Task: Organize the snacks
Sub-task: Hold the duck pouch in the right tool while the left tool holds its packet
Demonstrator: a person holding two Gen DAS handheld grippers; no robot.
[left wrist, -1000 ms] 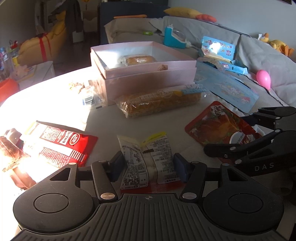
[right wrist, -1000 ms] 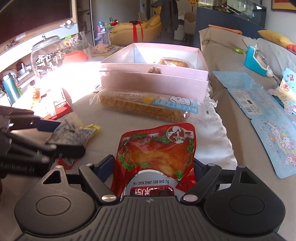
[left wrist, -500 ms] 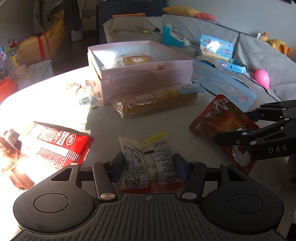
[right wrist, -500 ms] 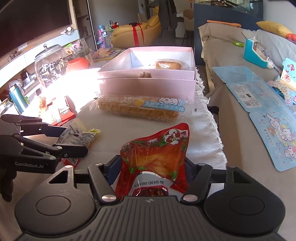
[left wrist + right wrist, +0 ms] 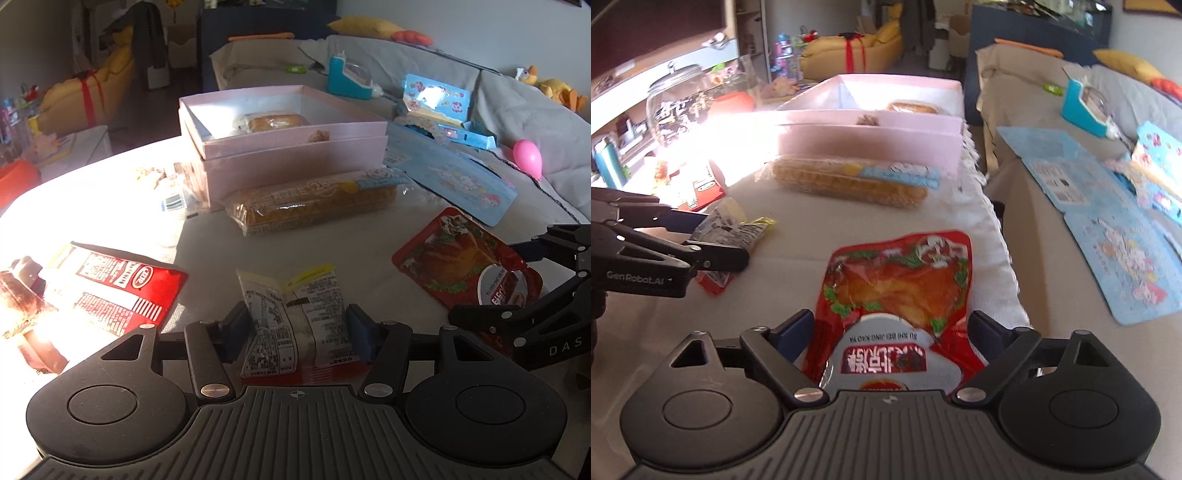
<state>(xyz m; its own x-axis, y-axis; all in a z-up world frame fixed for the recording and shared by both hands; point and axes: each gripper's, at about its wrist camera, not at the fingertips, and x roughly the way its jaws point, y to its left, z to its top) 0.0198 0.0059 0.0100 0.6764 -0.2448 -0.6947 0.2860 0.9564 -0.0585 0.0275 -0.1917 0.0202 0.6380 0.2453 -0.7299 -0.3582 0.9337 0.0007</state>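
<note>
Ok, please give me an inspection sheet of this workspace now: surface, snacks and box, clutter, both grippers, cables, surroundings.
Surface: pale table, strong sun glare at its left side.
Job's things: pink box open, a wrapped bun inside; long bread pack lies in front of the box; red wrapper at left.
Clutter: small barcode packet beside the box.
Grippers: left gripper shut on white snack packet; right gripper shut on red chicken pouch.
Cables: nothing seen.
Surroundings: grey sofa with blue cardboard sheets, pink egg, teal toy; glass jar on a shelf.
</note>
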